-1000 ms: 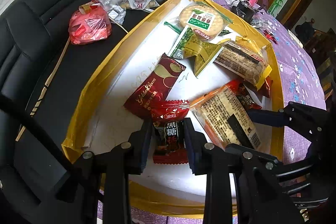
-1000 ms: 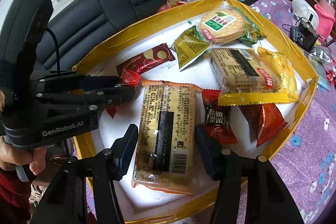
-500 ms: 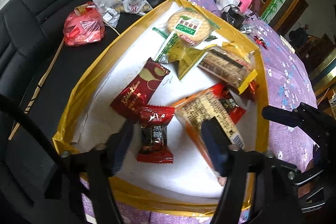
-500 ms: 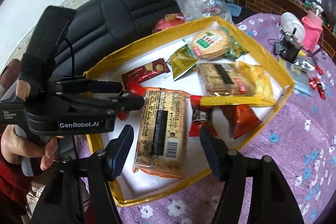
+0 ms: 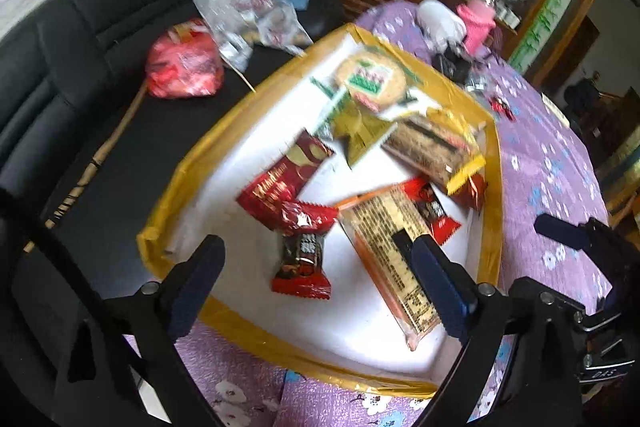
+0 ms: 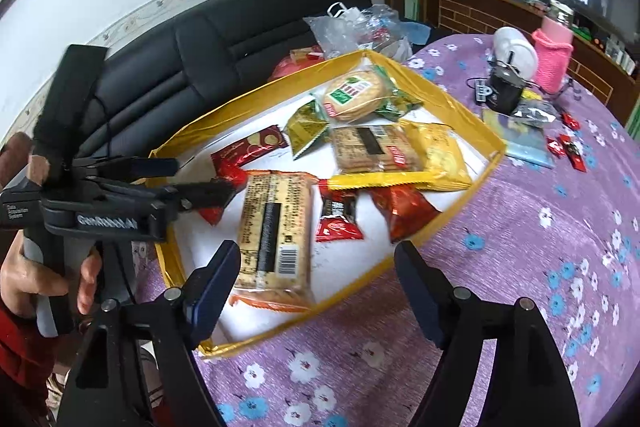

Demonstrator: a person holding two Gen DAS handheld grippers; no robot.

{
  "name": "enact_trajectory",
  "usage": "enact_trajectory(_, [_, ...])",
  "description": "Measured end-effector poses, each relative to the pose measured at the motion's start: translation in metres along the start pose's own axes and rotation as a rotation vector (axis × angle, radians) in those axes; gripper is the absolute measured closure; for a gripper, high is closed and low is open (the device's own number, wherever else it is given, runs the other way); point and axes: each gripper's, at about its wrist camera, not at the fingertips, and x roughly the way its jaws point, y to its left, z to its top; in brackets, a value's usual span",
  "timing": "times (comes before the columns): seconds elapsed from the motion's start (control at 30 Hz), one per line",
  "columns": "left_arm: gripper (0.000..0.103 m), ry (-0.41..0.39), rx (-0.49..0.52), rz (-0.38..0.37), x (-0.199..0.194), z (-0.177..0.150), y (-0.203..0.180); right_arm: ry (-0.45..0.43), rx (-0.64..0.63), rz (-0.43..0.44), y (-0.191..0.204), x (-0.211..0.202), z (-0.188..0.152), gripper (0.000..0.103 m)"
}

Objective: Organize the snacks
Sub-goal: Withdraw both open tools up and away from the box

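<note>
A shallow white tray with a yellow rim [image 5: 490,187] [image 6: 460,211] lies on the table and holds several snack packs. A small red and black candy pack [image 5: 302,259] lies near its front, next to a long orange-edged cracker pack [image 5: 394,251] [image 6: 274,231]. A round biscuit pack [image 6: 352,95] lies at the far end. My left gripper [image 5: 316,291] is open and empty above the tray's near edge. My right gripper [image 6: 318,279] is open and empty above the tray's front rim. The left gripper also shows in the right wrist view [image 6: 188,179].
The table has a purple flowered cloth [image 6: 540,247]. A black sofa [image 5: 60,75] with a red bag [image 5: 184,71] and clear plastic bags [image 5: 248,15] stands behind the tray. A white jar [image 6: 516,51], a pink cup [image 6: 554,55] and small red candies [image 6: 568,147] lie on the far table.
My left gripper opened off the red and black candy pack and pulled back and up. My right gripper also pulled back from the cracker pack. Both packs stayed in the tray.
</note>
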Motion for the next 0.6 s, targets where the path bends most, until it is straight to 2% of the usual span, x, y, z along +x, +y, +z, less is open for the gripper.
enact_trajectory(0.17, [0.008, -0.136, 0.071, 0.120, -0.031, -0.001, -0.019, -0.019, 0.002, -0.009, -0.005, -0.006, -0.006, 0.019])
enact_trajectory(0.23, [0.005, -0.184, 0.112, 0.173, -0.044, -0.003, -0.027, -0.024, 0.011, -0.009, -0.007, -0.007, -0.007, 0.017])
enact_trajectory(0.27, [0.000, -0.191, 0.121, 0.183, -0.048, -0.004, -0.029, -0.027, 0.019, -0.010, -0.008, -0.008, -0.008, 0.017])
enact_trajectory(0.3, [0.000, -0.190, 0.123, 0.180, -0.049, -0.004, -0.030, -0.032, 0.026, -0.012, -0.010, -0.009, -0.009, 0.016])
enact_trajectory(0.37, [0.000, -0.159, 0.117, 0.129, -0.048, -0.005, -0.029, -0.043, 0.037, -0.018, -0.012, -0.012, -0.010, 0.013])
enact_trajectory(0.43, [0.000, -0.139, 0.098, 0.110, -0.043, -0.006, -0.026, -0.042, 0.040, -0.020, -0.013, -0.013, -0.012, 0.001])
enact_trajectory(0.6, [0.000, -0.144, 0.113, 0.173, -0.035, -0.015, -0.031, -0.044, 0.039, -0.024, -0.011, -0.016, -0.016, 0.001])
